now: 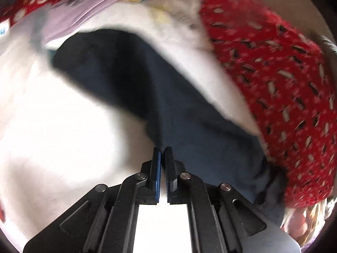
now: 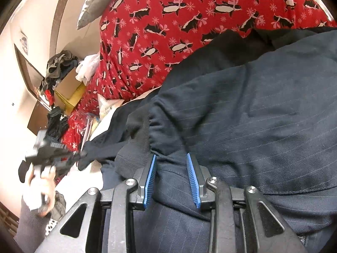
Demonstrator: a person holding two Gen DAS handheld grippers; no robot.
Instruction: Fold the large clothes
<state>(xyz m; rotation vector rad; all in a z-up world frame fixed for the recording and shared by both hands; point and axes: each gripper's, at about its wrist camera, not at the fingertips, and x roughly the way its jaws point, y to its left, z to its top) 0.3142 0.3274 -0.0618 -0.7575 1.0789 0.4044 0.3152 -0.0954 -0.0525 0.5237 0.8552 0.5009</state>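
Note:
A dark navy pinstriped garment [image 2: 252,109] lies bunched on a bed with a red penguin-print cover [image 2: 168,21]. My right gripper [image 2: 171,157] has its blue pads [image 2: 150,181] apart around a thick fold of the garment. My left gripper [image 1: 162,150] is shut on a corner of the same navy cloth [image 1: 168,109], which hangs stretched away from it over a white sheet [image 1: 52,126]. The left gripper also shows in the right wrist view [image 2: 63,158], blurred, held by a hand, pulling a dark end of the garment to the left.
A cardboard box [image 2: 69,88] heaped with dark clothes and a white bag stands by the wall at the left. A grey pillow [image 2: 99,2] lies at the bed's far end. Papers and plastic packets [image 1: 101,6] lie on the bed beyond the garment.

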